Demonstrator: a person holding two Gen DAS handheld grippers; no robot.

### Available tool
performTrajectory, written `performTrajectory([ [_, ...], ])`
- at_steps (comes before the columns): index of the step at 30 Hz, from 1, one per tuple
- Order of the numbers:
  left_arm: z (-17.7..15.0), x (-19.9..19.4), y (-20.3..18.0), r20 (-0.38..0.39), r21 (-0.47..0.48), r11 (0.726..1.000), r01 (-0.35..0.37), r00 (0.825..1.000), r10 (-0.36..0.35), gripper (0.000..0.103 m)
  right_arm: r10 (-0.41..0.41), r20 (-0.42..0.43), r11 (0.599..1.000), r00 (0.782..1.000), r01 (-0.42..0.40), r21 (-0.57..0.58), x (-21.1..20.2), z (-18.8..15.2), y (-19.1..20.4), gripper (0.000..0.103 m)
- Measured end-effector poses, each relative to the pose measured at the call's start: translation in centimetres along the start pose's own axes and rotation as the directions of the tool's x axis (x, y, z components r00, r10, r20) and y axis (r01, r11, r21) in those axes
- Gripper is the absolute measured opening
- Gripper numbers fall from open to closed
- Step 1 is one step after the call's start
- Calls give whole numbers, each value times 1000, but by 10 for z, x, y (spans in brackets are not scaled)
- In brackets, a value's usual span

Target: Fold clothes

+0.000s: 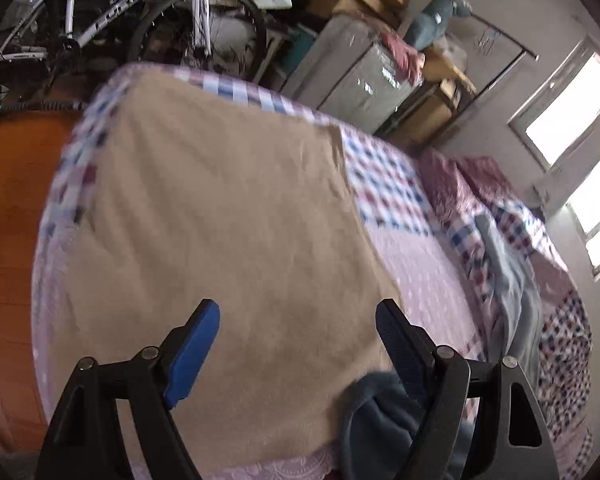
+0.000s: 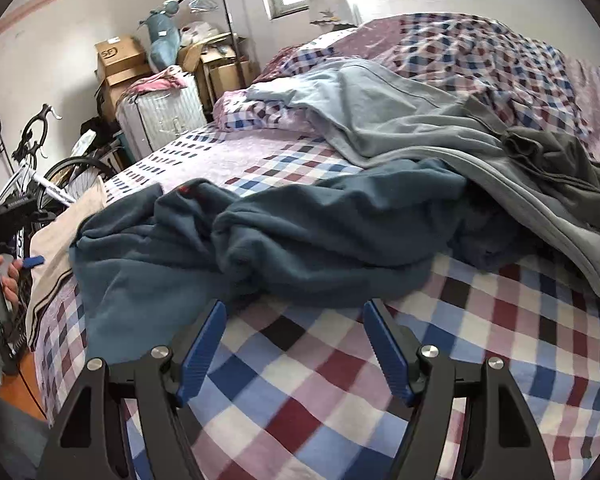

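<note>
A tan cloth (image 1: 228, 216) lies spread flat over the near end of the bed, and my left gripper (image 1: 298, 312) hovers open above its near edge, holding nothing. A crumpled dark teal fleece garment (image 2: 284, 240) lies on the checked bedspread (image 2: 340, 380); part of the fleece (image 1: 384, 408) shows by the left gripper's right finger. My right gripper (image 2: 294, 312) stands open just short of the fleece's near edge, empty. Behind the fleece lie a light grey-blue garment (image 2: 400, 120) and a dark grey one (image 2: 560, 168). The tan cloth's edge (image 2: 56, 248) shows at the left.
A bicycle (image 1: 140, 20), a grey suitcase (image 1: 360, 76) and stacked cardboard boxes (image 2: 120, 64) crowd the far side of the bed. A hand (image 2: 0, 276) holds the other gripper's handle at the left. Orange floor (image 1: 8, 200) lies beside the bed. Windows (image 1: 572, 108) are on the wall.
</note>
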State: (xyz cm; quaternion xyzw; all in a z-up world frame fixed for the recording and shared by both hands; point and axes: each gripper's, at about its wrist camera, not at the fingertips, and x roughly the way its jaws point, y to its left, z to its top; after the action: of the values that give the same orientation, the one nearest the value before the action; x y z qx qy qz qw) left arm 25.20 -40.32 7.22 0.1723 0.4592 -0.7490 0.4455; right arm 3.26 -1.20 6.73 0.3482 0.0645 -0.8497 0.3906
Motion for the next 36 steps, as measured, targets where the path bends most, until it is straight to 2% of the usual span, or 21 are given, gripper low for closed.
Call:
performTrajectory([
  [2,-2,-4,-4,-11,8,997,72,997,-72,84,-22,8,999,1000,22,-27,5,3,7,75],
  [4,-10,-2,-12,-72,23,986,163,984,-161,84,-50,14,997,999,51,-55,10,5,13,74],
  [7,-36,3,-33,-212,53,949,310,932,-293,84,-86,14,993,996,87,-86,16,7,20,70],
  [9,-58,5,-49,-314,74,919,387,884,-347,84,-102,13,988,995,103,-119,19,8,26,66],
  [13,-107,7,-80,-511,108,853,511,764,-394,84,-149,13,966,989,148,-210,29,10,42,52],
  [15,-119,3,-87,-545,94,826,555,723,-424,83,-171,0,958,985,167,-231,36,10,45,37],
  [16,-125,0,-91,-562,87,812,577,702,-438,83,-176,-8,958,984,169,-233,38,9,44,33],
  [17,-131,-2,-94,-579,78,798,598,679,-452,83,-180,-16,957,984,171,-234,40,9,44,23],
  [18,-136,-2,-97,-600,65,781,621,650,-466,83,-184,-23,956,983,174,-235,43,9,44,13],
  [20,-145,-4,-103,-641,37,748,663,590,-491,83,-188,-18,957,982,179,-230,42,9,43,3],
  [22,-153,-2,-109,-676,0,730,683,538,-504,83,-166,4,961,986,162,-224,36,9,43,2],
  [26,-168,3,-120,-735,-76,696,714,432,-522,83,-69,24,979,997,72,-193,24,12,46,1],
  [30,-176,7,-126,-758,-97,695,713,400,-516,83,43,16,984,999,-40,-171,14,13,55,1],
  [36,-181,10,-134,-764,-140,675,724,355,-539,83,165,5,970,986,-161,-183,-7,11,69,1],
])
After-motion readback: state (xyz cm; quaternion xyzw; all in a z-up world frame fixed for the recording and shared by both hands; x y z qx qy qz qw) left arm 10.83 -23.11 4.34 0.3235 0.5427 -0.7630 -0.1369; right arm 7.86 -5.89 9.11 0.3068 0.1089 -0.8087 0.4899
